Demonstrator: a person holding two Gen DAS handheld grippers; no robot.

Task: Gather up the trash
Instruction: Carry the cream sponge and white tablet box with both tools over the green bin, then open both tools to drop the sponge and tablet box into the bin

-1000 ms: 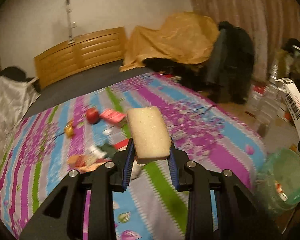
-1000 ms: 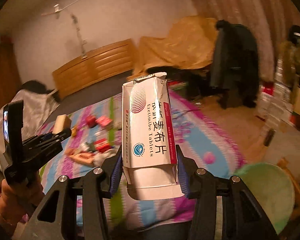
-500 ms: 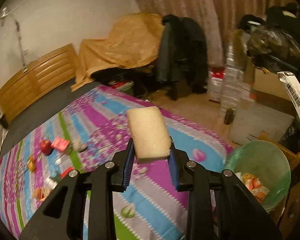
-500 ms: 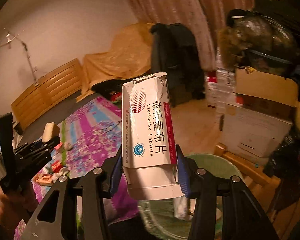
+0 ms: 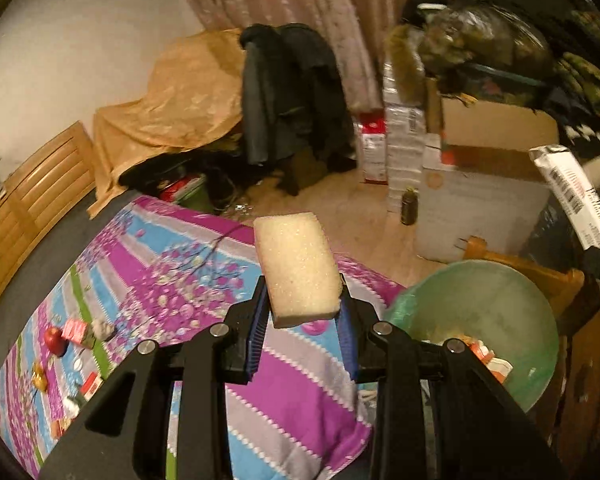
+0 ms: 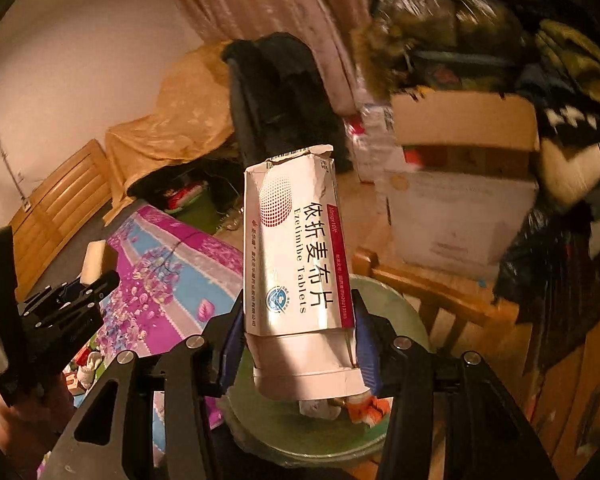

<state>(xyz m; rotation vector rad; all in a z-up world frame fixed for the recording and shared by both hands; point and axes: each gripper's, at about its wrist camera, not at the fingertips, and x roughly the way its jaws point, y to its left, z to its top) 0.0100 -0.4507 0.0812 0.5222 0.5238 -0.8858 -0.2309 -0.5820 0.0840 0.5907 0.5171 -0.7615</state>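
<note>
My left gripper is shut on a pale yellow sponge and holds it above the bed's corner, left of a green-lined trash bin. My right gripper is shut on a white tablet box with red print, held right above the bin, which has scraps inside. The left gripper with the sponge shows at the left of the right wrist view. The box's end shows at the right edge of the left wrist view.
A bed with a striped purple, blue and grey cover carries several small trash items and a red apple at its far left. Cardboard boxes, a wooden chair frame, hanging dark coats and piled clutter stand behind the bin.
Both grippers have swung right, away from the bed, toward the bin. The bin now sits under the box and beside the sponge. Both grips are unchanged.
</note>
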